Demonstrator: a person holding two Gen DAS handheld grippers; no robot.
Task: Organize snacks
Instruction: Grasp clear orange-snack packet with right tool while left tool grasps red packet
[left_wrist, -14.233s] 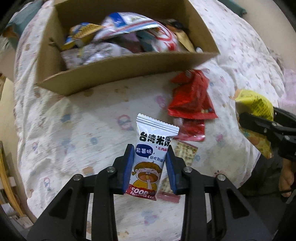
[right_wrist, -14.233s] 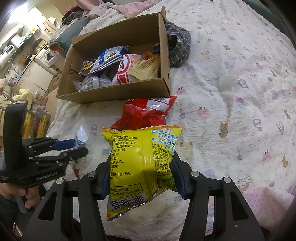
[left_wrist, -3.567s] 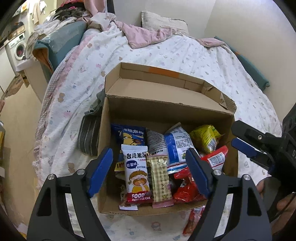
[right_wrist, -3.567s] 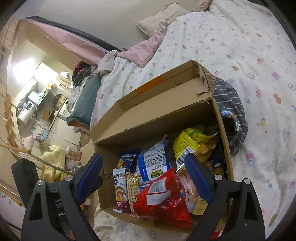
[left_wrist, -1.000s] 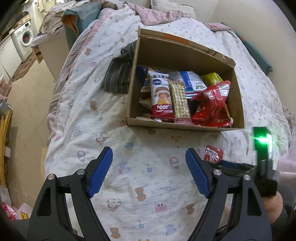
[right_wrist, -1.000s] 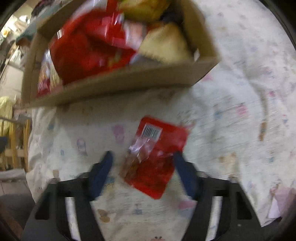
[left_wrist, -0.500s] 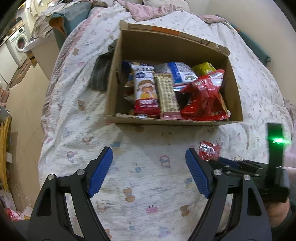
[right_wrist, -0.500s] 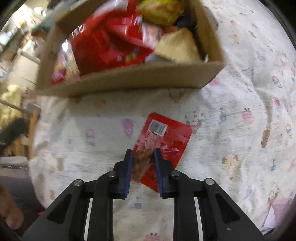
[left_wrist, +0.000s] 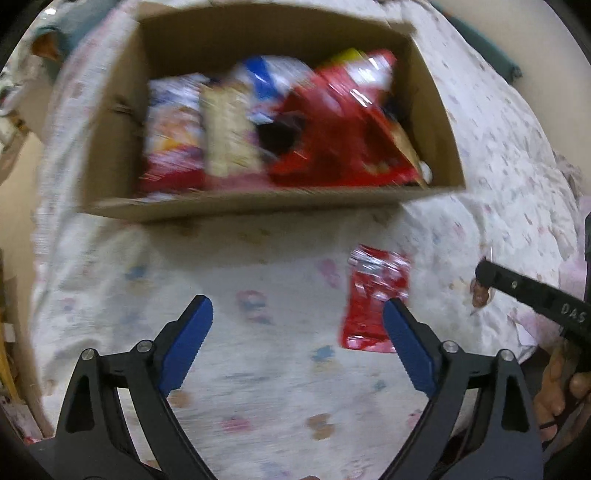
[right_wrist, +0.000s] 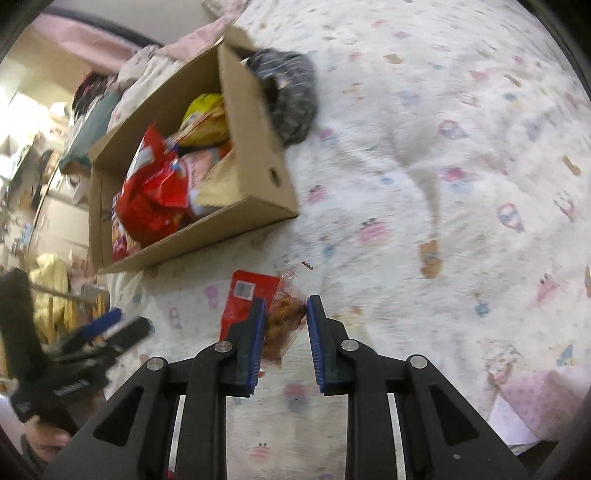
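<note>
I'm clamping my right hand-held gripper (right_wrist: 283, 325) on a clear snack packet (right_wrist: 286, 314); my left hand-held gripper (left_wrist: 297, 339), just widened, is hanging empty over the bed (left_wrist: 258, 369).

The box (right_wrist: 255, 181) is matt brown cardboard. The packets (right_wrist: 155, 199) inside look like glossy foil or plastic, though blur hides detail. The red packet (left_wrist: 373, 295) shines. The sheet (right_wrist: 443, 184) is soft matt cloth. Gripper pads (left_wrist: 406, 347) are ridged blue.
</note>
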